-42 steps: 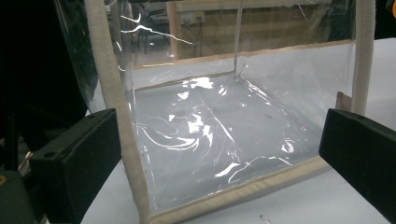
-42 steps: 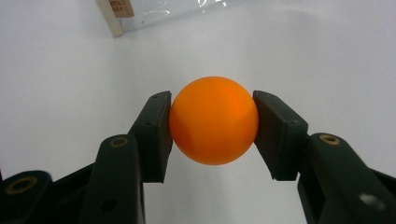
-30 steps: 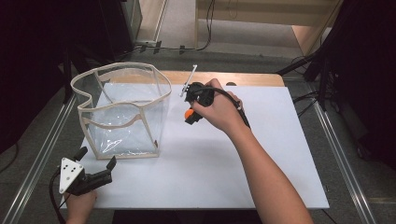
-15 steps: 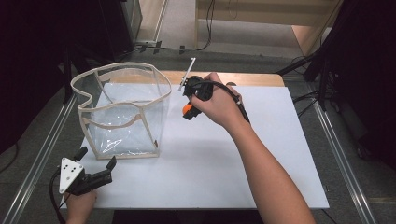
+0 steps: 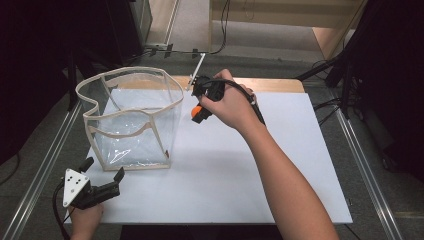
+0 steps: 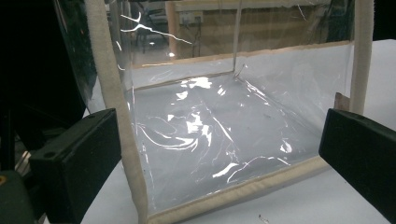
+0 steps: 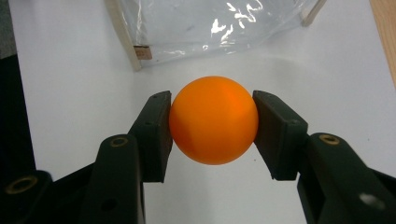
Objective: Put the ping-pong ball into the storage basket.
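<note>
An orange ball (image 7: 214,120) is clamped between the two black jaws of my right gripper (image 7: 212,130). In the high view that gripper (image 5: 199,114) hangs over the white table, just right of the bag, with the ball (image 5: 196,111) at its tip. A clear plastic bag (image 5: 131,120) with cream fabric edging stands open on the table's left half. My left gripper (image 5: 102,176) rests near the table's front left corner, jaws wide apart. In the left gripper view the bag (image 6: 224,126) stands just beyond the open jaws, nothing between them.
The white table top (image 5: 270,170) stretches right and in front of the bag. A wooden strip (image 5: 275,85) runs along its far edge. Metal rails (image 5: 367,165) flank both sides. The bag's corner (image 7: 140,52) lies just ahead of the ball.
My right gripper, still holding the ball, has drifted slightly toward the far edge of the table near the bag's top. The left gripper has stayed put.
</note>
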{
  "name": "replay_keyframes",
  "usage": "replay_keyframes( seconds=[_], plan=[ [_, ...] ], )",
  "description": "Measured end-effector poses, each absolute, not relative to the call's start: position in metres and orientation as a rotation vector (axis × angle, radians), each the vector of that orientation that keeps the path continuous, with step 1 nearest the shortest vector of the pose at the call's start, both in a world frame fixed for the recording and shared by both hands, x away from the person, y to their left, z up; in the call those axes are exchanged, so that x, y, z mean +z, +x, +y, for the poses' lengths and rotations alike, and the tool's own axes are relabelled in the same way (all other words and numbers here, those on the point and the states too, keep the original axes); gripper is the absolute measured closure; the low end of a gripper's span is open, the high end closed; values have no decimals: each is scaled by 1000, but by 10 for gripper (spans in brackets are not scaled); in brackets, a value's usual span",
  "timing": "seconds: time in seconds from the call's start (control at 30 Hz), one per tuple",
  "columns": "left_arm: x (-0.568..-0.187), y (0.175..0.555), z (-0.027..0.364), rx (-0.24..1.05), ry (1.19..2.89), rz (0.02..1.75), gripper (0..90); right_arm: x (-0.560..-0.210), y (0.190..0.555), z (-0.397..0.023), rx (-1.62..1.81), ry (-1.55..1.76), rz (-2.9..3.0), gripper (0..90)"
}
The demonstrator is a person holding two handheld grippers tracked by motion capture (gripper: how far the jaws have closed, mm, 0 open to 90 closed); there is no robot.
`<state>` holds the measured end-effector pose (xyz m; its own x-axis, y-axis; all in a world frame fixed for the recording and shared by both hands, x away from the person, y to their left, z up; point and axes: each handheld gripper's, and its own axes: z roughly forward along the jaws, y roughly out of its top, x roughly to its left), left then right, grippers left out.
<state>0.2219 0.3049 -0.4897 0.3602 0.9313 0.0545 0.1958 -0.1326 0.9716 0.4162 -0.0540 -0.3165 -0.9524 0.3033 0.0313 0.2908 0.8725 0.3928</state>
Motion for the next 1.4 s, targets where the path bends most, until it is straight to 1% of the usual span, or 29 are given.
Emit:
replay_keyframes(
  seconds=[1.4],
  plan=[
    [-490, 222, 305, 878, 1588, 1037, 0, -281, 426, -39, 668, 434, 3020, 479]
  ],
)
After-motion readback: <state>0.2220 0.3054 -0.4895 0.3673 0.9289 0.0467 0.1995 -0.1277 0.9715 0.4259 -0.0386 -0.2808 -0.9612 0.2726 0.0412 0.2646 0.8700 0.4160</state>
